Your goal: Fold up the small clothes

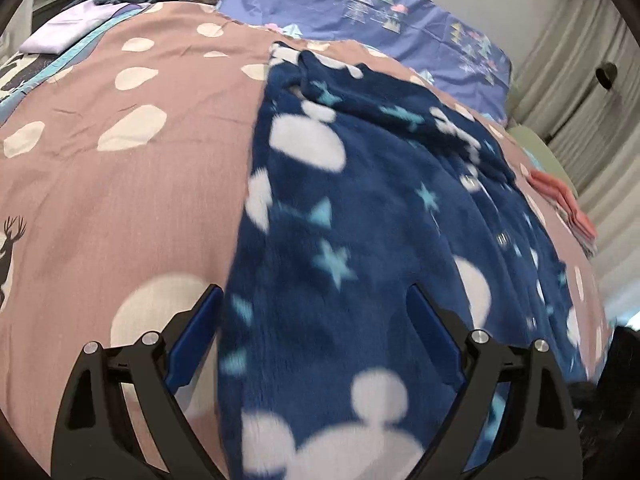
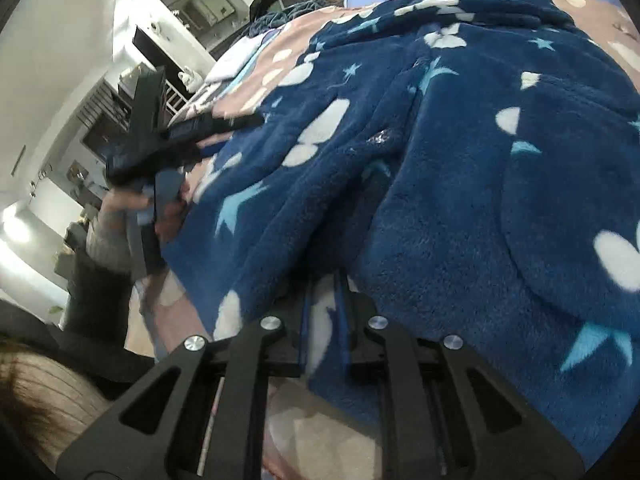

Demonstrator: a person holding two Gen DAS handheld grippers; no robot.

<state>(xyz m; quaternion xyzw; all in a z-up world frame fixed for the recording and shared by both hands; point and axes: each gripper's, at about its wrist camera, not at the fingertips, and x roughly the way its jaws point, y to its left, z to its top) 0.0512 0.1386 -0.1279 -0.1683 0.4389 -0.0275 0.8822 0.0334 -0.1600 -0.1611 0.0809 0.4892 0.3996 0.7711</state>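
Left claw (image 1: 316, 320) is spread wide over the fuzzy blue top (image 1: 360, 220) on the bed (image 1: 120, 200). Right claw (image 2: 322, 300) pinches its edge. One side looks folded over; more folding is left.

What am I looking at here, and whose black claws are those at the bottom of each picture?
No robot: a person holds a two-finger gripper in each hand, each with a wide-angle camera looking along its fingers. One picture is from the left gripper, the other from the right gripper. A dark blue fleece garment with white shapes and stars lies on a pink spotted bedspread. The left gripper is open above the garment's edge, holding nothing; the right is closed and appears to pinch its hem.
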